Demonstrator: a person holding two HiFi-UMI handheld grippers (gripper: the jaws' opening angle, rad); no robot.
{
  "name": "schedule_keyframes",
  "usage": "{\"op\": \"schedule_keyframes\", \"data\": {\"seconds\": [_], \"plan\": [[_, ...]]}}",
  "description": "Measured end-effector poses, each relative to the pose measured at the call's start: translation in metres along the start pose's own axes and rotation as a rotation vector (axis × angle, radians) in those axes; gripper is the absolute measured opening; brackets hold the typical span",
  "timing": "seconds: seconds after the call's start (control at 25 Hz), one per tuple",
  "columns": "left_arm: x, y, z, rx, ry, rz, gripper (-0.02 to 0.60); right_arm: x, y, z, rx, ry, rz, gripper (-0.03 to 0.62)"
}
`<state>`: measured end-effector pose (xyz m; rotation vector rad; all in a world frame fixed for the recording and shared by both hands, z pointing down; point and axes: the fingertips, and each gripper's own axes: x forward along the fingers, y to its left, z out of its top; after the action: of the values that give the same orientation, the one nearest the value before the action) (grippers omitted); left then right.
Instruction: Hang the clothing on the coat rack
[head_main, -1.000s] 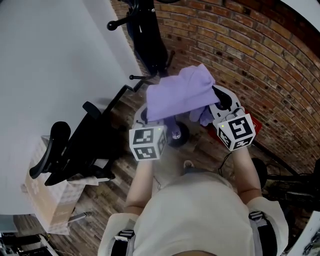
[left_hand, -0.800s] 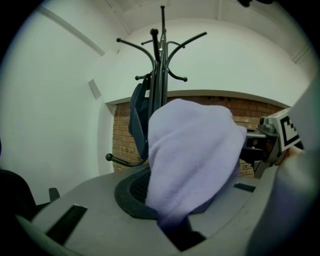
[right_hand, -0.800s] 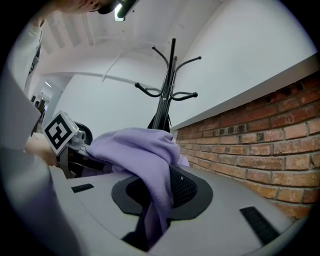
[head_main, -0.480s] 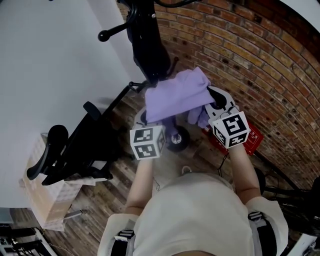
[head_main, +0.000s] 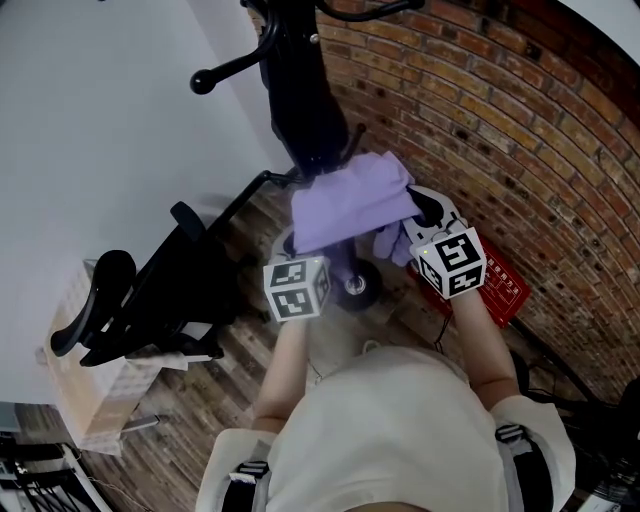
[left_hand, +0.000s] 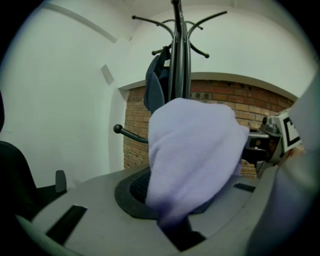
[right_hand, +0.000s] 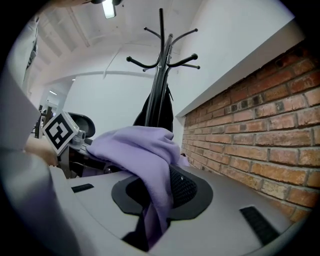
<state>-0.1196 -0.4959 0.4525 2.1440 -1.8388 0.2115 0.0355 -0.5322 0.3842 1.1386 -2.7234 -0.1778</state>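
Note:
A lilac garment (head_main: 350, 200) is stretched between both grippers in front of me. My left gripper (head_main: 295, 240) is shut on its left edge, and the cloth (left_hand: 192, 150) bulges out of the jaws in the left gripper view. My right gripper (head_main: 425, 212) is shut on the right edge, where the fabric (right_hand: 145, 150) drapes over the jaw. The black coat rack (head_main: 300, 90) stands just beyond the garment, its pole (left_hand: 177, 55) and hooks (right_hand: 162, 60) rising above. A dark garment (left_hand: 155, 82) hangs on it.
A black office chair (head_main: 150, 295) sits at my left beside a white wall (head_main: 100, 120). A brick wall (head_main: 500, 130) runs along the right. A cardboard box (head_main: 95, 395) is at lower left, a red item (head_main: 495, 290) on the wooden floor at right.
The coat rack has come closer and lower in the head view. Both grippers with the lilac garment have shifted slightly toward it. The grips are unchanged.

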Motion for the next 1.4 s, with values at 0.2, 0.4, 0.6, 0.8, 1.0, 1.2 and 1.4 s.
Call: {"op": "schedule_keyframes", "data": {"seconds": [0.2, 0.4, 0.6, 0.8, 1.0, 1.2, 1.4], "plan": [[0.012, 0.006, -0.018, -0.018, 0.040, 0.017, 0.058, 0.009, 0.000, -0.016, 0.024, 0.021, 0.018, 0.057], [0.025, 0.005, -0.040, -0.035, 0.091, 0.010, 0.058, 0.016, 0.002, -0.031, 0.050, 0.038, 0.031, 0.058], [0.037, -0.001, -0.054, -0.046, 0.122, -0.010, 0.058, 0.023, 0.008, -0.046, 0.069, 0.056, 0.050, 0.060], [0.050, -0.010, -0.070, -0.047, 0.143, -0.043, 0.060, 0.029, 0.020, -0.059, 0.091, 0.062, 0.073, 0.063], [0.057, -0.023, -0.079, -0.045, 0.158, -0.079, 0.067, 0.033, 0.036, -0.070, 0.130, 0.045, 0.103, 0.066], [0.063, -0.039, -0.089, -0.039, 0.161, -0.125, 0.067, 0.035, 0.050, -0.076, 0.183, 0.011, 0.117, 0.066], [0.065, -0.057, -0.096, -0.034, 0.161, -0.165, 0.067, 0.034, 0.058, -0.081, 0.224, -0.008, 0.113, 0.066]]}}
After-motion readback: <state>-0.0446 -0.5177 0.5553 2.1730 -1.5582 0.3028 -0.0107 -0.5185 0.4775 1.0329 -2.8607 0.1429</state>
